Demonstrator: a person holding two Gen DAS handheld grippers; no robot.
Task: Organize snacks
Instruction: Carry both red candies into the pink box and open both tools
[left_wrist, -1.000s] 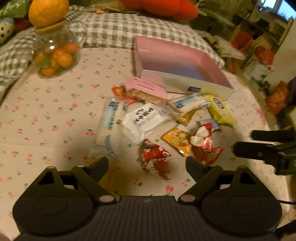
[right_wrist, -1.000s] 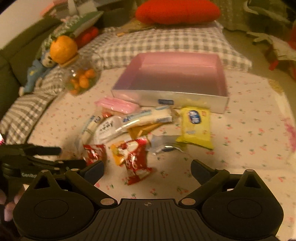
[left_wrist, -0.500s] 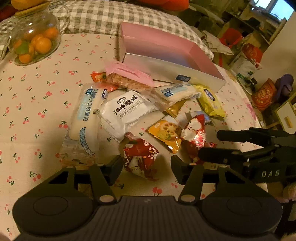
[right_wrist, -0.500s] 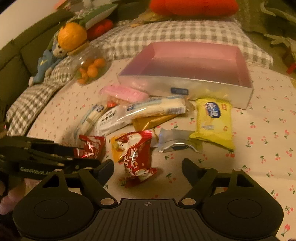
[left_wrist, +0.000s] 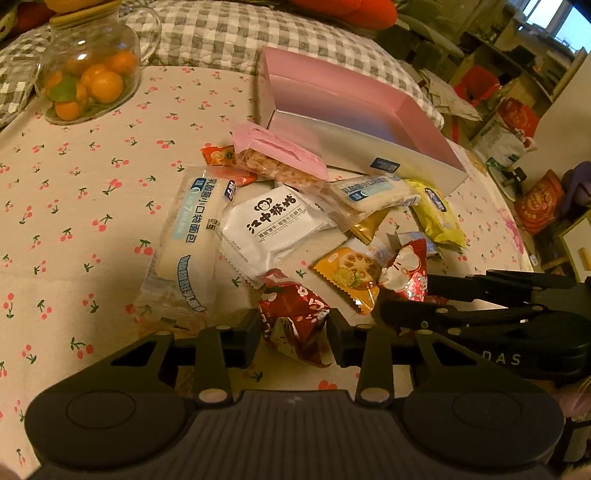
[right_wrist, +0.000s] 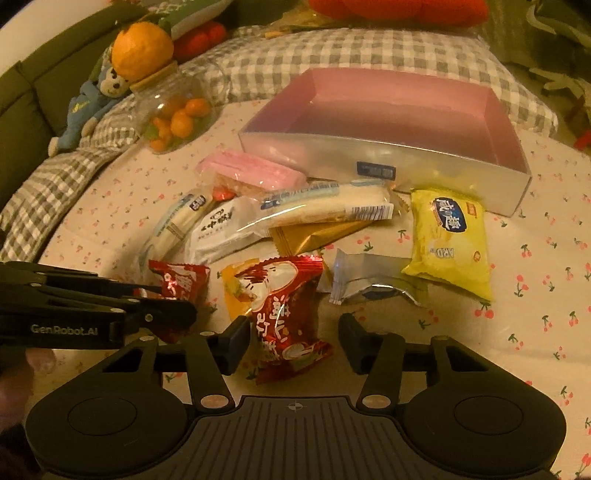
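On the cherry-print cloth (left_wrist: 92, 229), a loose pile of snacks (left_wrist: 273, 221) is spread before the empty pink box (left_wrist: 369, 155). A dark red packet (left_wrist: 295, 317) is flanked by the closing left gripper (left_wrist: 293, 334), pads touching. A second red packet (right_wrist: 286, 317) sits between the closing right gripper (right_wrist: 293, 341), one side still clear.

Warm, dim, orange-tinted light throughout. Work surface: cream cloth with small red cherry print (left_wrist: 92, 206). Behind it, grey-and-white checked quilt (right_wrist: 369, 55), red cushion (right_wrist: 399, 9) at its far edge. Dark green sofa (right_wrist: 44, 62) at left, blue plush toy (right_wrist: 92, 107) leaning on it. Bright window (left_wrist: 561, 18) upper right; cluttered shelving (left_wrist: 491, 48), red stool (left_wrist: 476, 83), bags on the floor (left_wrist: 506, 136) below
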